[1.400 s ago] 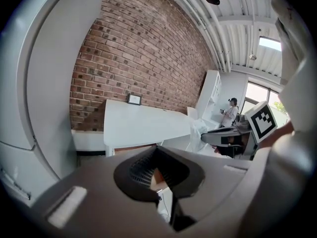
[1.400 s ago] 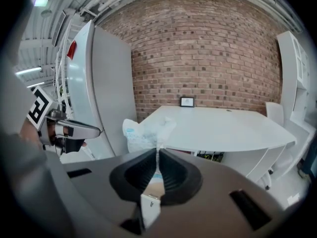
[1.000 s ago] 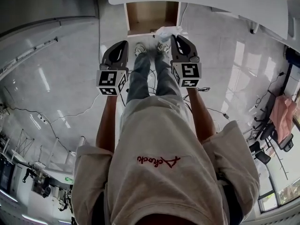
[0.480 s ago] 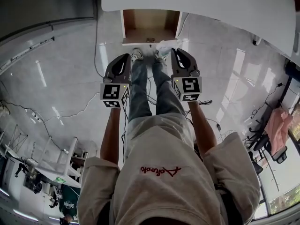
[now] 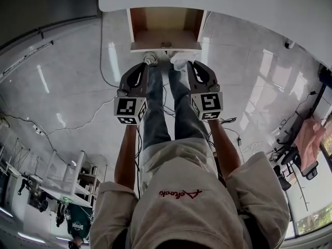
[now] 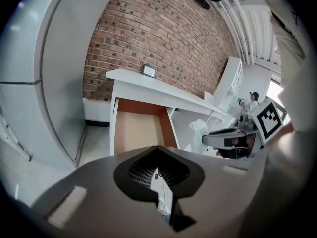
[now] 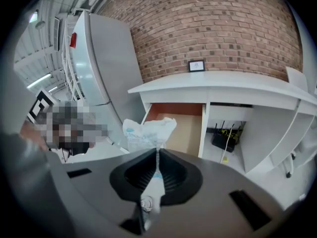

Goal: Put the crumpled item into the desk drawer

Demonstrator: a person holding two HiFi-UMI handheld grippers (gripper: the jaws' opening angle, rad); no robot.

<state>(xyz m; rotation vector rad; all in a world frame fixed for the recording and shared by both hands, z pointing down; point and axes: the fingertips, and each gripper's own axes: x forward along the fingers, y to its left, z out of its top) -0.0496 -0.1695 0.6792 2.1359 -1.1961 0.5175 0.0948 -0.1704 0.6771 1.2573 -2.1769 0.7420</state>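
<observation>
Right gripper (image 7: 157, 151): jaws pinched on bag (image 7: 147, 132). Bag is white, crumpled, with blue print, and bunches out past the tips. It is held in the air in front of the open drawer (image 7: 187, 125), not inside. Left gripper (image 6: 157, 148): jaws closed, empty.

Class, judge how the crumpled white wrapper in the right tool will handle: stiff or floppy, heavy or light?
Probably floppy: the crumpled white wrapper looks like creased thin film, pinched flat in the right tool. Likely very light: one pinched edge holds it up. It may drift if dropped toward the open drawer.
</observation>
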